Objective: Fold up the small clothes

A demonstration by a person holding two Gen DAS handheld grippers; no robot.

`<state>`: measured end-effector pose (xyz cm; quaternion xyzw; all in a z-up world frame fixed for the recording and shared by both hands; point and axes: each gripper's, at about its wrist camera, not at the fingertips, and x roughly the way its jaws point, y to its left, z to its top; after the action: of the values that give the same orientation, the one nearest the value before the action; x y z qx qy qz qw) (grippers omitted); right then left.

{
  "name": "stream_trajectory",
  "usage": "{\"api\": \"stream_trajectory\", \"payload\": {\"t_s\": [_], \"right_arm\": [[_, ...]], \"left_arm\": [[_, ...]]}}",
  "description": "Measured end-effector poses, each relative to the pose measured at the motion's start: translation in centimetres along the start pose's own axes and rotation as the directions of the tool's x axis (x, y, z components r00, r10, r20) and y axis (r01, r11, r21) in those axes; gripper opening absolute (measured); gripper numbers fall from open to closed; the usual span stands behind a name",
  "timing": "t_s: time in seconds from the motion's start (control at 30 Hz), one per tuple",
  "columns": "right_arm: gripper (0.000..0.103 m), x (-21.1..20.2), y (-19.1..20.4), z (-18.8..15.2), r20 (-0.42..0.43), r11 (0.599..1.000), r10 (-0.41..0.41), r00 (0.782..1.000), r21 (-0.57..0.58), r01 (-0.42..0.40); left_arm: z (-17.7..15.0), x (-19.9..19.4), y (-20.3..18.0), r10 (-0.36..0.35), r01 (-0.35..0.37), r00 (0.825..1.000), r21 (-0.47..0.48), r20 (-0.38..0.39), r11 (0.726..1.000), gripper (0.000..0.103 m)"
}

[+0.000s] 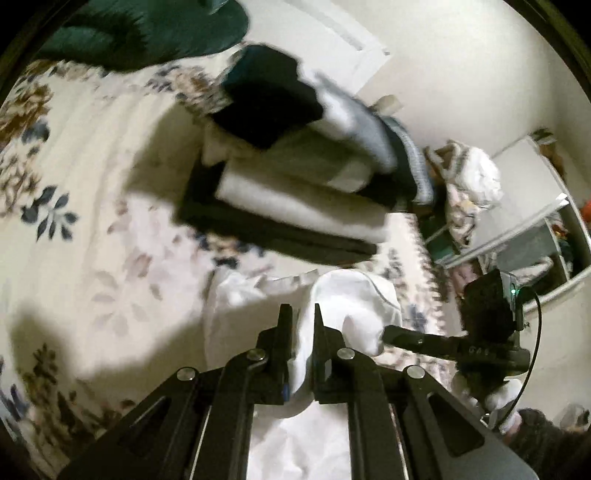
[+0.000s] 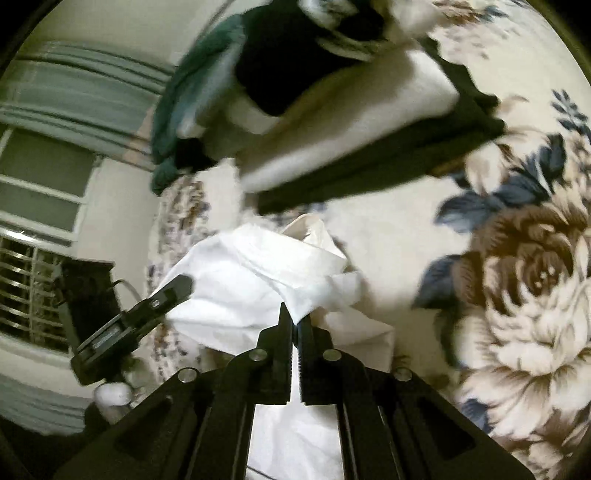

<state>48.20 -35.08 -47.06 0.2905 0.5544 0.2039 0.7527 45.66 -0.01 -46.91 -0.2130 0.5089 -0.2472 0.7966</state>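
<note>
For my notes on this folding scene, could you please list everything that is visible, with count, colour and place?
White garment: one, white, crumpled on the bedspread, pinched by both grippers.
Stack of folded clothes: one pile, black, white and grey layers, behind the garment.
Green cloth: one, dark green, at the far edge of the bed.
Bedspread: one, cream with brown and blue flowers, under everything.
Left gripper: black, jaws shut on the white garment.
Right gripper: black, jaws shut on the same garment.
</note>
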Motion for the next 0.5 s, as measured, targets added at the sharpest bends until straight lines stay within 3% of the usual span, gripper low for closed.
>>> {"api": "stream_trajectory", "payload": {"t_s": [0.03,0.07,0.1,0.17,0.2,0.23,0.3,0.43,0.47,0.5], "right_arm": [[0.035,0.3,-0.8,0.4,-0.018,1.000,-0.026,1.000,0.017,0.026],[0.063,0.4,-1.3,0.2,-0.017,0.999,-0.047,0.999,0.020,0.047],[0.074,0.3,-1.9,0.7,-0.008,0.996,-0.083,0.997,0.022,0.083],[0.074,0.7,-2.6,2.0,-0.005,0.992,-0.127,0.992,0.024,0.127],[0.074,0.9,-3.1,2.8,-0.011,0.991,-0.128,0.992,0.029,0.128],[0.074,1.3,-3.5,3.4,-0.019,0.991,-0.130,0.991,0.038,0.131],[0.074,1.2,-5.1,4.0,-0.041,0.990,-0.129,0.991,0.043,0.131],[0.074,4.8,-6.7,5.4,-0.121,0.990,-0.096,0.988,0.090,0.107],[0.067,5.5,-6.9,5.8,-0.121,0.991,-0.080,0.989,0.101,0.093],[0.031,6.2,-6.8,6.0,-0.099,0.991,-0.074,0.992,0.100,0.084]], "left_arm": [[0.5,1.0,0.9,0.027,-0.027,1.000,-0.015,-0.012,1.000,0.010],[1.1,2.3,2.1,0.062,-0.064,0.997,-0.042,-0.036,0.997,0.014],[1.6,3.3,3.5,0.098,-0.103,0.993,-0.088,-0.065,0.991,0.021],[1.9,3.9,6.0,0.097,-0.111,0.991,-0.180,-0.087,0.977,0.021],[1.9,3.8,6.9,0.091,-0.107,0.993,-0.221,-0.077,0.969,0.026],[1.8,3.5,7.4,0.089,-0.104,0.994,-0.241,-0.070,0.965,0.033],[1.4,2.7,8.8,0.094,-0.100,0.995,-0.297,-0.034,0.950,0.061],[0.2,2.2,10.5,0.066,-0.071,0.998,-0.378,-0.024,0.923,0.062],[0.2,2.1,10.5,0.065,-0.069,0.998,-0.385,-0.025,0.920,0.062],[0.1,2.2,10.5,0.051,-0.057,0.998,-0.387,-0.024,0.920,0.062]]}}
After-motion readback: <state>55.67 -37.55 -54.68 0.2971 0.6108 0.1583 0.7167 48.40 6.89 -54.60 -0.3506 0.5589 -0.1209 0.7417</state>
